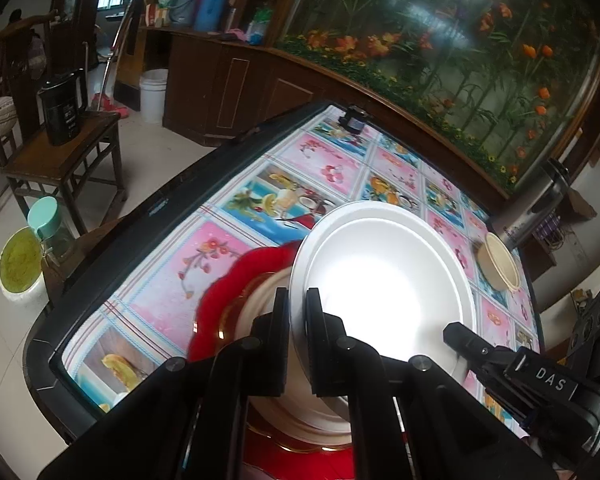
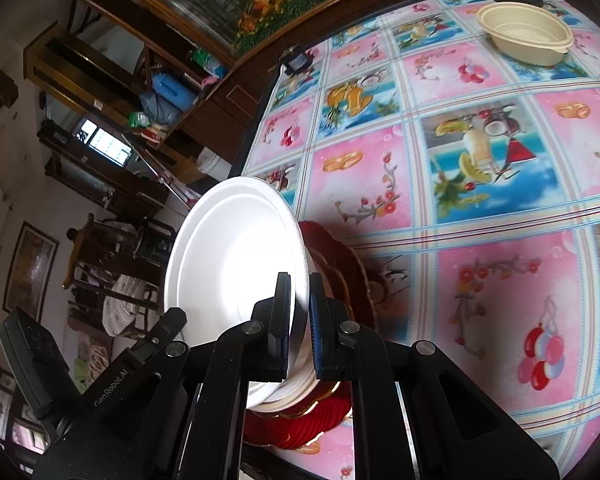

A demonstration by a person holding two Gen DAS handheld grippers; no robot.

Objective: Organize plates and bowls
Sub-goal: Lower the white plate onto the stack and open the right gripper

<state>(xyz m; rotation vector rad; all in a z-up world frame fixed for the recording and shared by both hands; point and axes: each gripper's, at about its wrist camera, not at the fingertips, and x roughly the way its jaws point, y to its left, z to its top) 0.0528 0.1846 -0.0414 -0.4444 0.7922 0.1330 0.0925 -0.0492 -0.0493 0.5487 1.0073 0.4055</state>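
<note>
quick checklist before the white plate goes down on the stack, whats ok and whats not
1. Left gripper shut on white plate rim: ok.
2. Right gripper shut on the opposite rim: ok.
3. Plate over the stack of pale dishes on the red plate: ok.
4. Plate level: cannot tell, the fisheye views distort it.
5. Plate already touching the stack: cannot tell.
6. Cream bowl clear of the drop spot, far across the table: ok.
</note>
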